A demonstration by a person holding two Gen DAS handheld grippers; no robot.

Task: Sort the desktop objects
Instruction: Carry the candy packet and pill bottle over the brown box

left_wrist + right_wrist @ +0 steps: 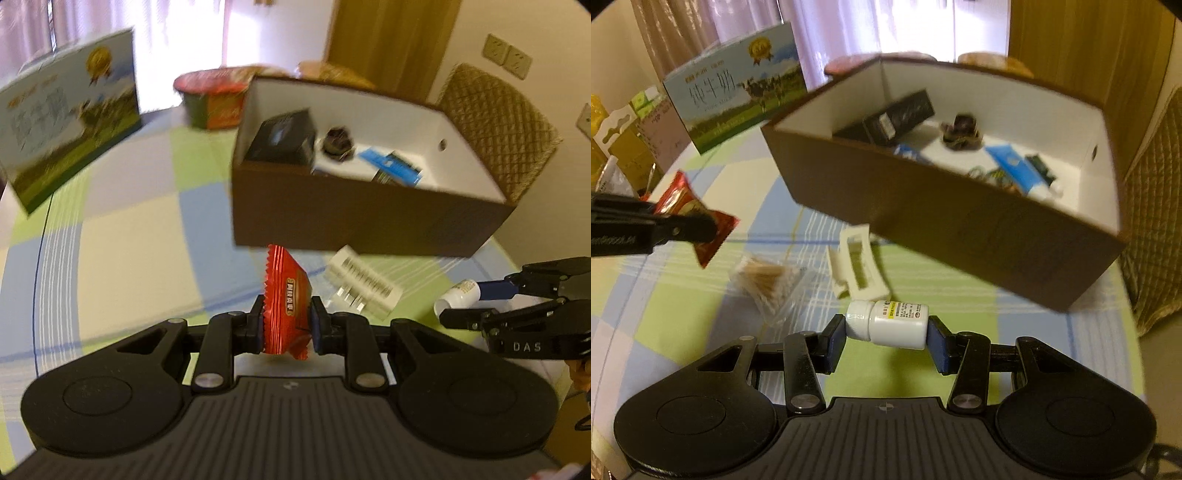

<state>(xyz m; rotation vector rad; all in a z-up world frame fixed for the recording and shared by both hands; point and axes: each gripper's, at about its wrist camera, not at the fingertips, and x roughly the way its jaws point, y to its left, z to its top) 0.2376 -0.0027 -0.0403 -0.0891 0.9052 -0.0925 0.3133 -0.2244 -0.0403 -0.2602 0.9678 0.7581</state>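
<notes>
My left gripper point(288, 325) is shut on a red snack packet point(286, 299), held upright above the checked tablecloth in front of the brown box point(351, 225). In the right wrist view the same red packet point(713, 232) hangs at the far left in the left gripper point(683, 225). My right gripper point(886, 332) is shut on a white pill bottle point(890, 323), gripped end to end, lying sideways. The bottle point(460, 293) and right gripper point(480, 299) show at the right of the left wrist view. The brown box point(960, 221) holds a black carton point(886, 118), a blue tube point(1019, 170) and small items.
A white plastic clip point(858, 264) and a clear bag of cotton swabs point(768, 280) lie on the cloth before the box. A milk carton box point(66, 114) and a red noodle bowl point(210, 96) stand behind. A quilted chair point(495, 129) is at the right edge.
</notes>
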